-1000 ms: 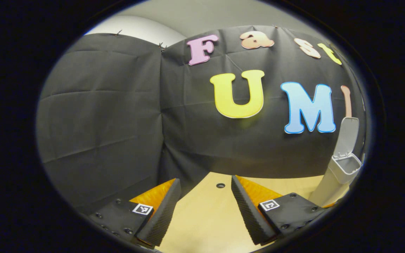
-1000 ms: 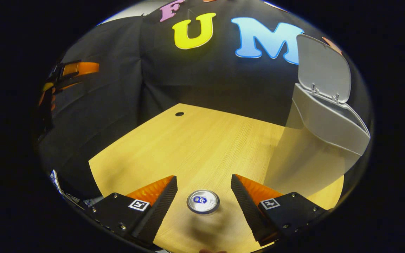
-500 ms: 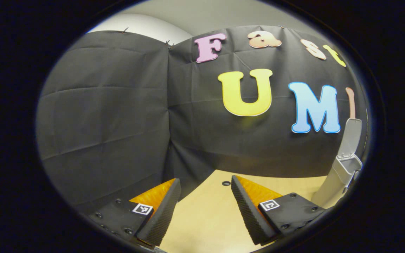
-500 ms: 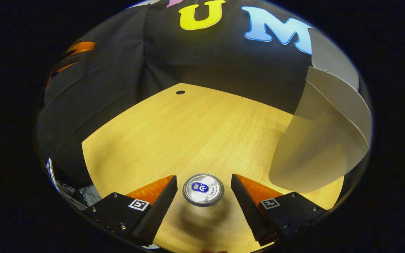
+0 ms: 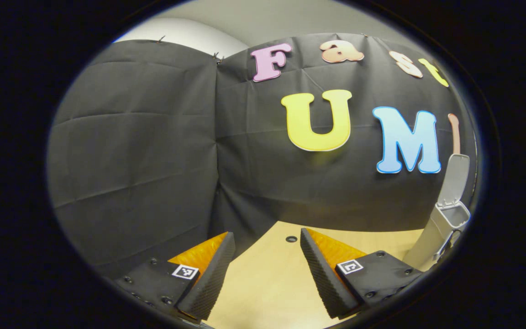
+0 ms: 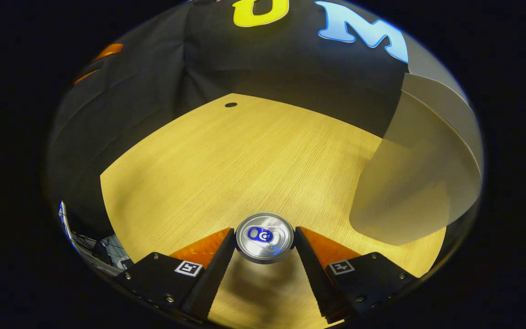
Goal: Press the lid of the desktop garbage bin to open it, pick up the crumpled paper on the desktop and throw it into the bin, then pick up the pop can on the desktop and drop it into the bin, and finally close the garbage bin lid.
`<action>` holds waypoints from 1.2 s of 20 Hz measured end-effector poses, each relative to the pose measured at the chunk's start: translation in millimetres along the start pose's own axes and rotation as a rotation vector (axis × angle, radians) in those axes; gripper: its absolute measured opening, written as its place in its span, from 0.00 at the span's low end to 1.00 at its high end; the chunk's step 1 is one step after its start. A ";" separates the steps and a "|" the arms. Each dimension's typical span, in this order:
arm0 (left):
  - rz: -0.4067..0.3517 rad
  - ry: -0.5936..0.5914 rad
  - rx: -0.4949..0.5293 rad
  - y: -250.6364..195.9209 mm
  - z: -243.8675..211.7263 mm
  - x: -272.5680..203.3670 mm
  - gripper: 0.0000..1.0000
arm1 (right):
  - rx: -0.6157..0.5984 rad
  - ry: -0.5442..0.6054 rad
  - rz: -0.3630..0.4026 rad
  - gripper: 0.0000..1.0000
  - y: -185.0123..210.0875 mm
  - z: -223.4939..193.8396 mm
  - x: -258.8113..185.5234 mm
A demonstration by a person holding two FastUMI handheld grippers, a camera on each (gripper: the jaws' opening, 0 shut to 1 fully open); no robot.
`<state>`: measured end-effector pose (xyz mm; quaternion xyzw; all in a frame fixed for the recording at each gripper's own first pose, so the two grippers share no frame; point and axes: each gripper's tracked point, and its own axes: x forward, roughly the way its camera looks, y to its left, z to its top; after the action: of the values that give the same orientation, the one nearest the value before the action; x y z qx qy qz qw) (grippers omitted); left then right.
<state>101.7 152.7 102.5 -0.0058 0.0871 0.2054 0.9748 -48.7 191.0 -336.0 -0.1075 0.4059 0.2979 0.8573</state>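
Right gripper (image 6: 264, 237) jaws pinch the upright pop can (image 6: 264, 232) at 6 o'clock on the desk (image 6: 244, 160), left gripper (image 5: 266, 269) open and empty — rim-only grip could slip lifting toward the open bin (image 6: 423, 178) at 3 o'clock.

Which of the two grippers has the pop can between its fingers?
The right gripper: its fingers close against the upright pop can on the desk. The left gripper is open over bare desk.

A recording booth: black cloth walls (image 5: 144, 151) around a pale wooden desktop (image 6: 244, 160).
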 end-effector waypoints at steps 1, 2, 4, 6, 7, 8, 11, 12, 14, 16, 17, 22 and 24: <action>-0.002 0.001 0.000 0.6 0.3 0.4 1.00 | 0.002 -0.009 -0.002 0.85 0.9 1.8 -0.7; -0.002 0.001 0.002 0.5 -0.2 0.6 1.00 | 0.005 -0.020 -0.001 0.85 1.5 5.3 -2.0; -0.006 0.002 0.005 -0.6 0.6 0.8 1.00 | 0.012 -0.043 -0.002 0.85 -0.7 11.0 -7.8; -0.011 0.003 0.006 -1.5 -0.2 1.3 1.00 | 0.019 -0.067 -0.006 0.84 -3.6 20.6 -15.8; -0.015 0.004 0.007 -2.9 -0.7 1.3 1.00 | 0.022 -0.077 -0.007 0.84 -2.3 23.6 -18.6; -0.018 0.004 0.008 -4.8 -1.1 1.4 1.00 | 0.025 -0.088 -0.008 0.84 -2.3 29.7 -21.7; -0.027 0.004 0.006 -10.4 -1.1 2.4 0.94 | 0.030 -0.148 -0.016 0.85 -4.9 52.7 -35.4; -0.032 0.004 0.005 -12.3 -1.3 2.3 0.94 | 0.031 -0.172 -0.020 0.85 -5.7 62.8 -41.7; -0.039 0.006 0.005 -15.7 -3.4 2.9 1.00 | 0.034 -0.221 -0.033 0.85 -8.6 82.2 -53.3; -0.047 0.007 0.004 -19.2 -3.2 2.9 1.00 | 0.038 -0.274 -0.047 0.84 -12.8 102.9 -65.9; -0.052 0.007 0.001 -20.8 -3.2 4.1 1.00 | 0.040 -0.305 -0.053 0.84 -13.9 112.2 -74.1; -0.065 0.003 -0.002 -27.6 -4.0 4.1 1.00 | 0.047 -0.454 -0.087 0.84 -28.1 165.1 -113.4; -0.070 0.003 -0.003 -30.3 -3.7 6.7 1.00 | 0.052 -0.505 -0.104 0.84 -35.9 182.4 -128.3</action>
<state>119.3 127.4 96.9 -0.0107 0.0880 0.1715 0.9812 24.7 185.6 -122.4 -0.0283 0.1806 0.2605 0.9480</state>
